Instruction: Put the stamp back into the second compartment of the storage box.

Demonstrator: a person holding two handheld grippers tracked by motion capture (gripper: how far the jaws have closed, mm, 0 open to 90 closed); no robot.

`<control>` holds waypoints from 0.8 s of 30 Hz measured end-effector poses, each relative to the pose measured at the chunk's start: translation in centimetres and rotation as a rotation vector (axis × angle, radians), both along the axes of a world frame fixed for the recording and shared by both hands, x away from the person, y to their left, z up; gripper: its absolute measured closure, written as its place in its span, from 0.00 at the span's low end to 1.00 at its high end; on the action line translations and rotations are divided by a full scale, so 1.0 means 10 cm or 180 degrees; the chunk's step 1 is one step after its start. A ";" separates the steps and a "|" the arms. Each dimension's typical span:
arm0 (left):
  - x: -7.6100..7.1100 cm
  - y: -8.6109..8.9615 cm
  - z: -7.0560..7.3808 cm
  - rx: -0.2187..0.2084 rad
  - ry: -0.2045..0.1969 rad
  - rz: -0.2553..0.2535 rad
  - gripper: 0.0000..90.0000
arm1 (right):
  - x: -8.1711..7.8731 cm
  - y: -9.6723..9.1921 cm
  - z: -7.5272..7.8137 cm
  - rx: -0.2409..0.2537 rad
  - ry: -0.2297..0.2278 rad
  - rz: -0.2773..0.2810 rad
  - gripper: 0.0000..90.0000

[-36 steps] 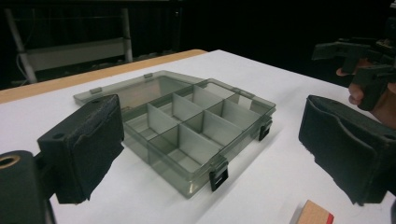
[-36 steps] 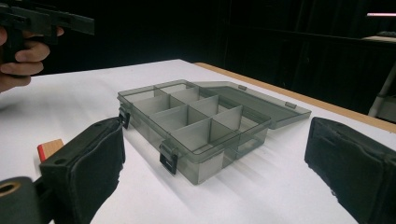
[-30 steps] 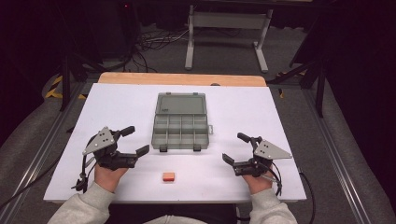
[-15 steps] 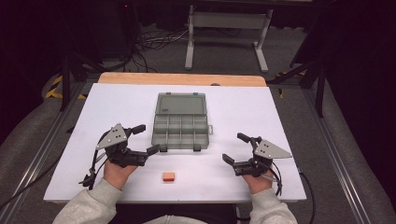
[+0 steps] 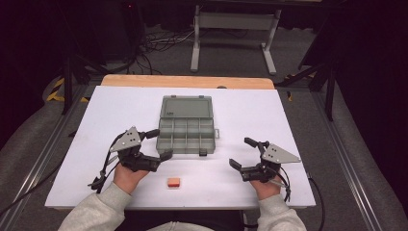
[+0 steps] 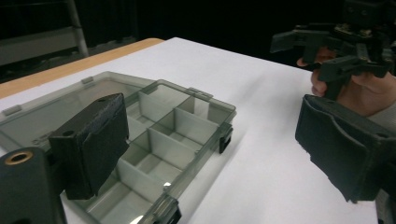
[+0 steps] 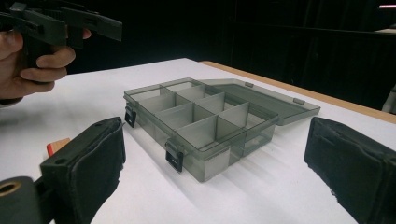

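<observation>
Black left gripper, jaws spread and holding nothing, hovers just beside the open compartment box at mid-table. Judged step: approach. Next move: likely reach the orange block near the front edge. Right gripper rests spread, unladen. White table; dark room, grey floor.

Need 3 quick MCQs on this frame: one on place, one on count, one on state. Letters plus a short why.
1. The orange block lies: A) inside the organizer box B) on the table in front of the box C) in a gripper
2. Latches on the box's front wall: A) one B) two C) four
3. The box lid is: A) open, laid flat behind B) shut C) removed

1 B: it sits on the white table between the two hands.
2 B: two dark clips show in the right gripper view.
3 A: compartments are exposed, lid hinged back.
</observation>
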State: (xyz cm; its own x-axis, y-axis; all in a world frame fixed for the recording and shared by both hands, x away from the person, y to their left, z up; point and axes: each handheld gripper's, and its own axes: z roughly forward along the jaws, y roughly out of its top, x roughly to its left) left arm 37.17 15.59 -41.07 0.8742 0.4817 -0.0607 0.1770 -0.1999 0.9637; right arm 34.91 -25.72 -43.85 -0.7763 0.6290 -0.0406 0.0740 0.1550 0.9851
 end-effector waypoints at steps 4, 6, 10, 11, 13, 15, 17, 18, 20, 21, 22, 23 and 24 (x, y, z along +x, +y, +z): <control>0.00 -0.05 0.01 -0.0009 0.0005 -0.0123 0.13 | 0.00 0.00 0.00 0.0007 0.0011 0.0000 0.06; 0.00 -0.07 0.01 0.0010 -0.0004 -0.0152 0.13 | 0.00 0.00 0.00 0.0007 0.0010 0.0005 0.06; 0.00 -0.09 0.01 0.0064 0.0010 -0.0218 0.13 | 0.00 0.00 0.00 0.0010 0.0010 0.0013 0.06; 0.00 -0.10 0.01 0.0088 0.0021 -0.0236 0.13 | 0.00 0.00 0.00 0.0010 0.0010 0.0013 0.06; 0.01 -0.10 0.00 0.0132 0.0044 -0.0294 0.14 | 0.00 -0.01 0.00 0.0016 0.0008 0.0014 0.06; 0.01 -0.10 -0.01 0.0183 0.0076 -0.0348 0.15 | 0.00 -0.01 0.00 0.0018 0.0005 0.0011 0.06; 0.01 -0.11 -0.01 0.0243 0.0108 -0.0410 0.16 | 0.00 -0.01 0.00 0.0021 0.0004 0.0013 0.06; 0.01 -0.11 -0.02 0.0260 0.0128 -0.0442 0.16 | 0.00 -0.01 0.00 0.0022 0.0006 0.0012 0.06; 0.01 -0.13 -0.02 0.0302 0.0179 -0.0483 0.16 | 0.00 -0.01 0.00 0.0021 0.0004 0.0012 0.06; 0.03 -0.14 -0.01 0.0384 0.0184 -0.0513 0.16 | 0.00 -0.01 0.00 0.0024 0.0005 0.0013 0.06; 0.03 -0.15 -0.01 0.0421 0.0199 -0.0519 0.16 | 0.00 -0.01 0.00 0.0023 0.0007 0.0012 0.06; 0.03 -0.15 0.00 0.0447 0.0220 -0.0541 0.16 | 0.00 -0.01 0.00 0.0023 0.0010 0.0013 0.06; 0.03 -0.16 0.01 0.0471 0.0244 -0.0568 0.16 | 0.00 -0.01 0.00 0.0024 0.0009 0.0014 0.06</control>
State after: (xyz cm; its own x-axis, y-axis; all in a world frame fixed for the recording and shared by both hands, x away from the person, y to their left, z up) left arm 37.48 14.00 -40.99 0.9419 0.3286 -0.0703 0.1976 -0.3724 0.9068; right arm 34.88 -25.80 -43.85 -0.7793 0.6257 -0.0337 0.0762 0.1479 0.9861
